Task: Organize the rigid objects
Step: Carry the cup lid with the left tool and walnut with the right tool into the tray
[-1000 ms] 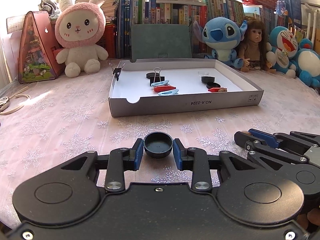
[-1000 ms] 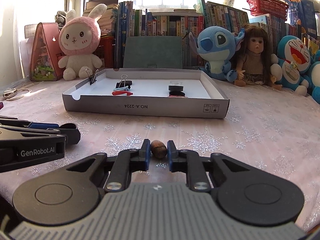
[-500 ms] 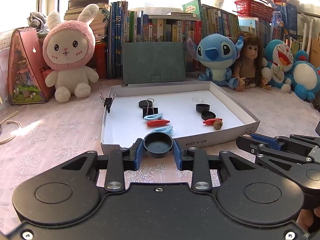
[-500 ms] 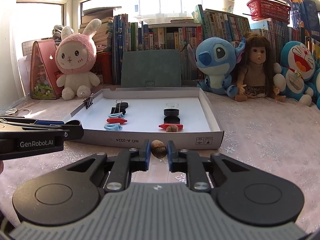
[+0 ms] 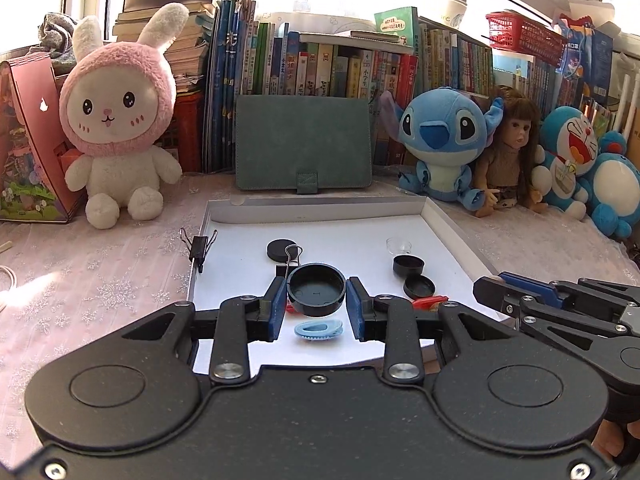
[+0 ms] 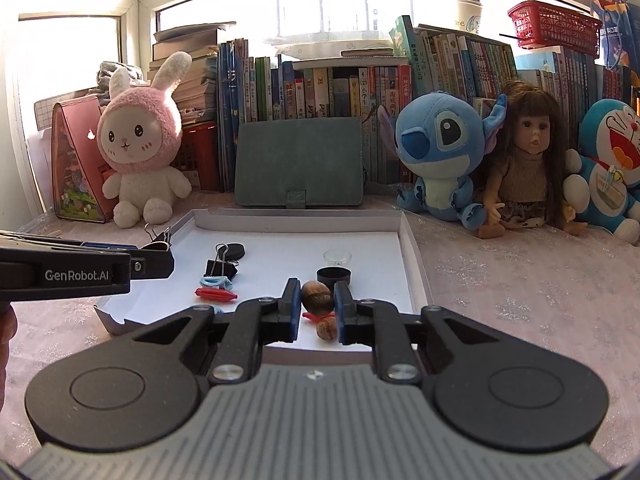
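Observation:
My left gripper [image 5: 317, 303] is shut on a round black cap [image 5: 316, 289] and holds it above the near part of the shallow white box [image 5: 448, 224]. My right gripper [image 6: 317, 307] is shut on a brown nut [image 6: 316, 297] above the box's [image 6: 412, 264] front right area. In the box lie black caps [image 5: 408, 265], a clear cap [image 5: 398, 245], a black disc [image 5: 280, 249], binder clips [image 6: 220, 267], blue [image 5: 318, 329] and red clips [image 6: 214, 294] and another nut [image 6: 326, 330]. A binder clip [image 5: 199, 246] grips the box's left wall.
A green case [image 5: 304, 146] stands behind the box. A pink rabbit plush [image 5: 120, 120] and a red house model [image 5: 28, 140] stand back left. A blue plush [image 5: 440, 140], a doll [image 5: 508, 152] and blue cat plushes [image 5: 580, 160] stand back right, before books.
Both grippers have lifted off the tablecloth and moved forward over the box, each carrying its object. The box now lies below the fingers.

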`<act>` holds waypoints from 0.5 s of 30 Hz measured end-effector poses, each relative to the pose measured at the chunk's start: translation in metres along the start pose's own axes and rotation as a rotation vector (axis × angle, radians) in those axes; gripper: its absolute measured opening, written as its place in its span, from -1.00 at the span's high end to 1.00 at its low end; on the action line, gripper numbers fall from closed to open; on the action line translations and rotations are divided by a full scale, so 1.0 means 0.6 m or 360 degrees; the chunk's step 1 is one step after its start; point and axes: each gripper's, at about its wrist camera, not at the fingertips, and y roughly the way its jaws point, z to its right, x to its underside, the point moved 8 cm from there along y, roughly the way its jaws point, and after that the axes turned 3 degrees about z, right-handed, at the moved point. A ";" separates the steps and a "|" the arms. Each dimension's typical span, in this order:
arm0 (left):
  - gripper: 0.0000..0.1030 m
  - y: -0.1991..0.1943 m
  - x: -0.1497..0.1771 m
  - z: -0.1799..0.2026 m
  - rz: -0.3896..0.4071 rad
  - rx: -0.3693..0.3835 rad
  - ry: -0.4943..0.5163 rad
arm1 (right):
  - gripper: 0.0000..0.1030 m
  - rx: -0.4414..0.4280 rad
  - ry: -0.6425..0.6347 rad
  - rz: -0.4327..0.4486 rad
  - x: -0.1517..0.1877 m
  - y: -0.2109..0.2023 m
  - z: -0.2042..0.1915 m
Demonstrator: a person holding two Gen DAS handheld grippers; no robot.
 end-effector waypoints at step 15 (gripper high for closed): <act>0.42 0.089 -0.038 -0.022 -0.0059 -0.0051 -0.0058 | 0.57 0.0003 0.0019 -0.0087 -0.040 0.078 0.022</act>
